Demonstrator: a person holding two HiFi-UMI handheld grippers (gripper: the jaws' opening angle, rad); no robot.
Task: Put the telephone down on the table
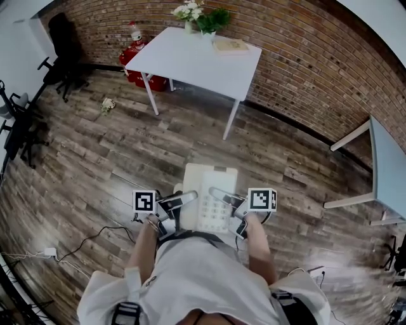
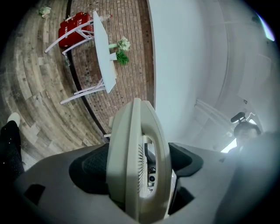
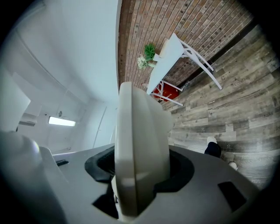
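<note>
Telephone (image 1: 209, 178) held by both sides, table (image 1: 190, 60) well ahead.
Clamped at left edge by left gripper (image 1: 179, 203), at right edge by right gripper (image 1: 227, 198); long axis pointed toward table.

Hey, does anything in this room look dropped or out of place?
A small pale clump lies on the wood floor left of the white table. It resembles the flowers on that table, perhaps fallen; too small to be sure. Nothing else stands out.

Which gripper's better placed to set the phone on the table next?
Neither alone: left gripper and right gripper each clamp one side of the telephone; the table is ahead. Use both.
</note>
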